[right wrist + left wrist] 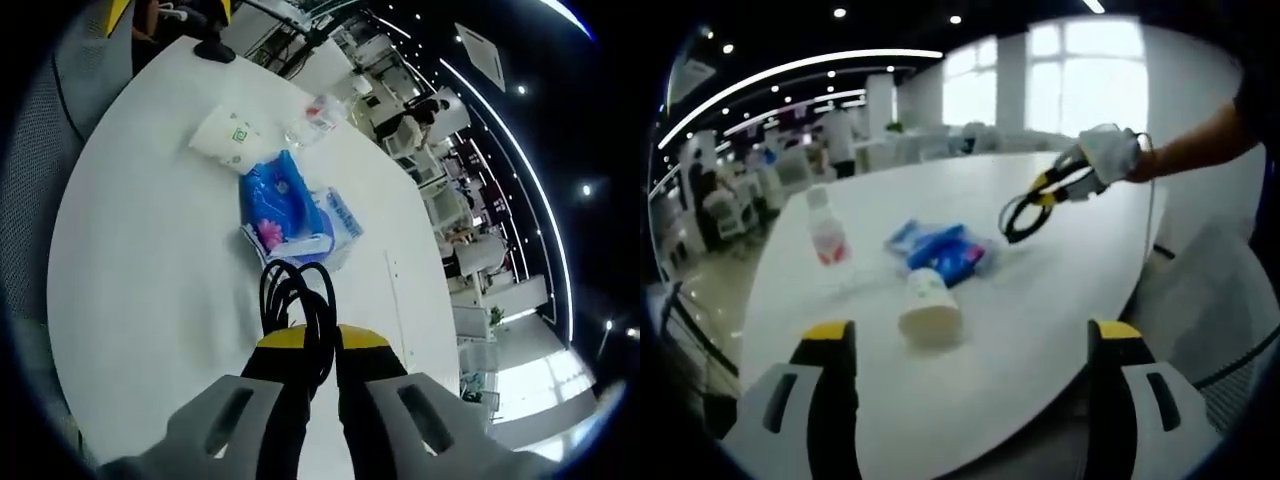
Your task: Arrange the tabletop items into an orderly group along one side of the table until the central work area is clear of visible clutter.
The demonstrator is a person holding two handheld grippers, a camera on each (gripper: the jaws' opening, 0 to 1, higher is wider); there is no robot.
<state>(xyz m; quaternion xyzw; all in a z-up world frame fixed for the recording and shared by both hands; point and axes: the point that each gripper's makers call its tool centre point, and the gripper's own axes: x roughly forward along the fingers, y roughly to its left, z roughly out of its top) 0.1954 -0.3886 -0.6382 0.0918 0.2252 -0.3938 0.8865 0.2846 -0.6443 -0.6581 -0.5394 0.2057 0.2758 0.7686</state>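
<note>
Right hand-held gripper (312,345) clenched on a coiled black cable (296,300), loops sticking out past the jaws toward 12 o'clock, just short of the blue tissue packs (290,215). In the left gripper view that gripper (1045,195) hangs at 2 o'clock over the white worktop (1040,300) with the cable (1025,215) dangling. Left hand-held gripper (970,345) released, jaws wide apart, nothing between them, paper cup (929,305) lying on its side just ahead at 12, tissue packs (940,250) behind it, clear bottle (825,230) upright at 10 o'clock.

Risks, as I judge: loose loops could slip from the pinch or uncoil on set-down, sweeping into the tissue packs; tipped cup likely rolls if nudged off-centre; light bottle may topple if the cable drags by
</note>
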